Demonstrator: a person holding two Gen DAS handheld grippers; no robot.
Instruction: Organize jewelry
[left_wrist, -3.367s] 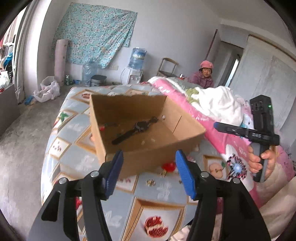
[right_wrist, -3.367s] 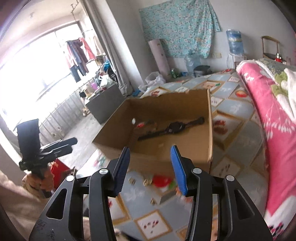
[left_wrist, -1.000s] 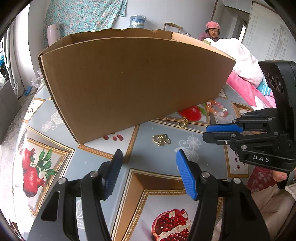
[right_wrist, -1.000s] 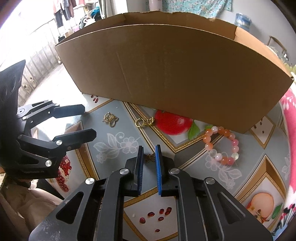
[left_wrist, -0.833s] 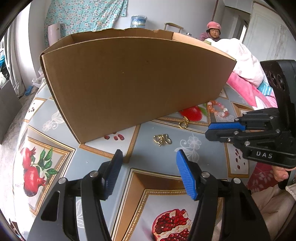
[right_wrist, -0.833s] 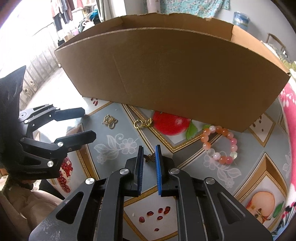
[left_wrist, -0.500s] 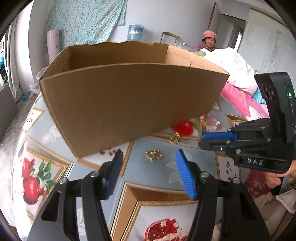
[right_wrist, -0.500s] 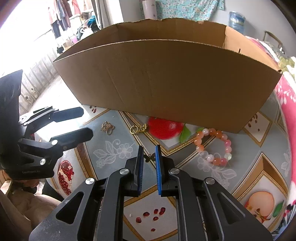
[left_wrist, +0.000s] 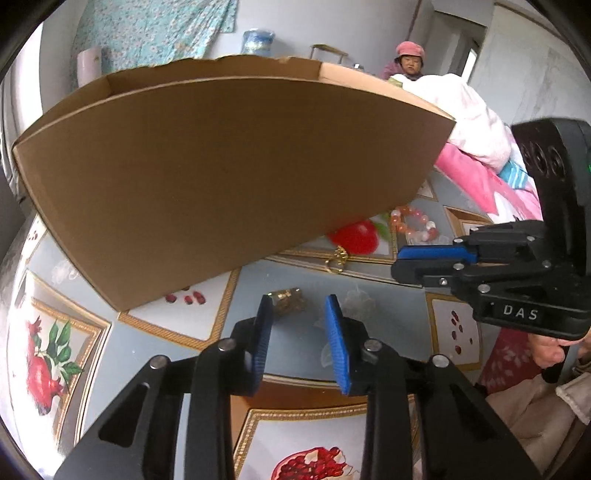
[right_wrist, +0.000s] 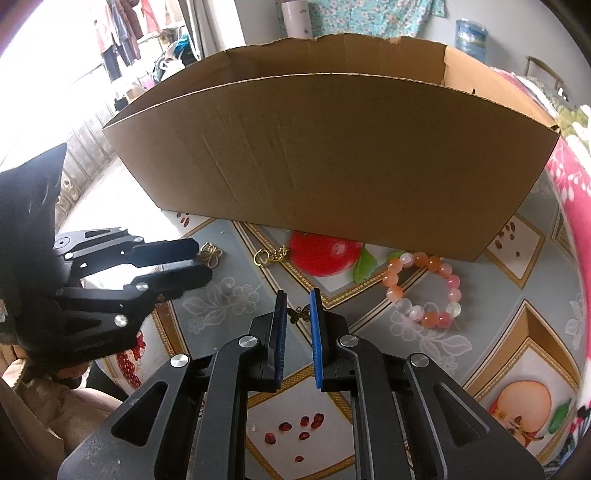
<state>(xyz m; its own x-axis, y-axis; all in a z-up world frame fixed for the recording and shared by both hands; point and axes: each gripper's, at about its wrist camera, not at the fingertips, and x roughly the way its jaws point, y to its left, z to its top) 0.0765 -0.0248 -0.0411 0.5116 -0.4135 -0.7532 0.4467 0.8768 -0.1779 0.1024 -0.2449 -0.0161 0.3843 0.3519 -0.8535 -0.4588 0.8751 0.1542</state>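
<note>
Left gripper (left_wrist: 298, 306): tilted down over patterned fruit-print tablecloth (left_wrist: 388, 295), jaws narrowed to a moderate gap, just been closing. Flat gold knot-shaped ornament (left_wrist: 287, 299) lying on the cloth right at the fingertips, inside the gap and nearer the left blue pad (left_wrist: 263, 332); clear of the right pad, so not gripped.

Just beyond that ornament, ahead: near wall of open brown cardboard box (left_wrist: 221, 166), filling most of the left wrist view. Inside hidden from here.

Ahead and to the right of the left gripper: small gold ring with short chain (left_wrist: 336, 258), lying close to the box wall. Further right: orange, pink and white bead bracelet (left_wrist: 413, 225), loose on the cloth near the box corner.

Right gripper (right_wrist: 298, 295): jaws drawn to a narrow slit, pinching a tiny bronze butterfly-shaped charm (right_wrist: 300, 313) between the blue pads. Charm raised off the cloth. Bead bracelet ahead and to the right of this gripper, ring-and-chain piece ahead and slightly left, box wall beyond both.

Person in pink hat (left_wrist: 408, 59) in the far background, past the box.
</note>
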